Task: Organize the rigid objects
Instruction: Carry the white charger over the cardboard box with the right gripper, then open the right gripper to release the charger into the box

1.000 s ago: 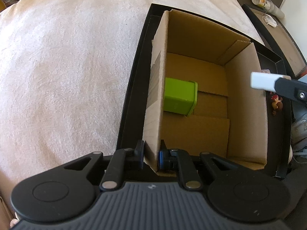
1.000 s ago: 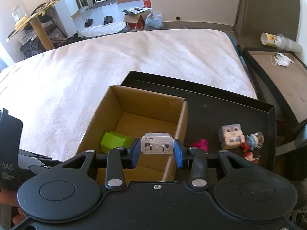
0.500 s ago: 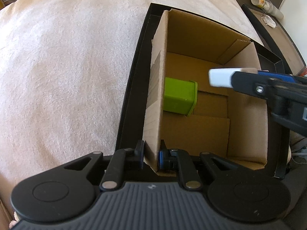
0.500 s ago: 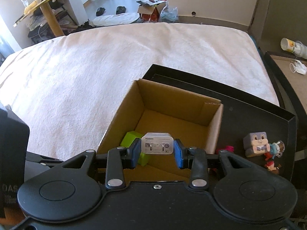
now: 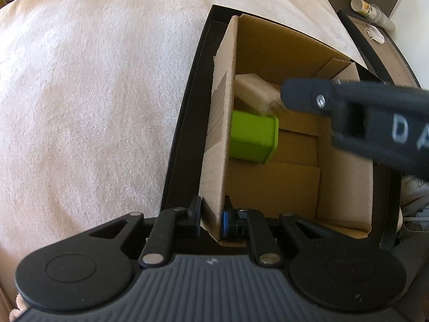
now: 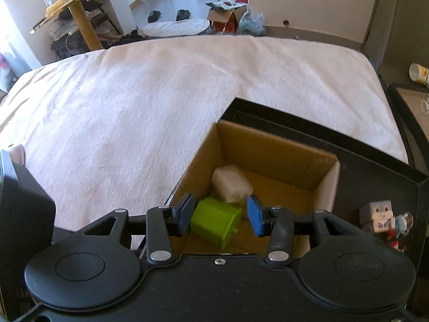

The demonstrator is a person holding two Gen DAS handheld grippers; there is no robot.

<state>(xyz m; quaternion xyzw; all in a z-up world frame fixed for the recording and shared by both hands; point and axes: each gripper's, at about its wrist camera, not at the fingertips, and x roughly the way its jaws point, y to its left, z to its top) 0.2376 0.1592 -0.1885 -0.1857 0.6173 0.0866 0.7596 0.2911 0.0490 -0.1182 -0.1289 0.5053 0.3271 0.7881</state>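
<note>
While the left gripper (image 5: 211,214) clamps the cardboard box (image 5: 214,145) wall, the right gripper (image 6: 219,214) hangs wide, empty; white charger (image 6: 232,185) lies at green cup's (image 6: 214,221) 12 o'clock.

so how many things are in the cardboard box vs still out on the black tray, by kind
In the cardboard box:
white charger block: 1
green cube container: 1
Out on the black tray:
grey bunny cube toy: 1
small figurine: 1
Total: 4
</note>
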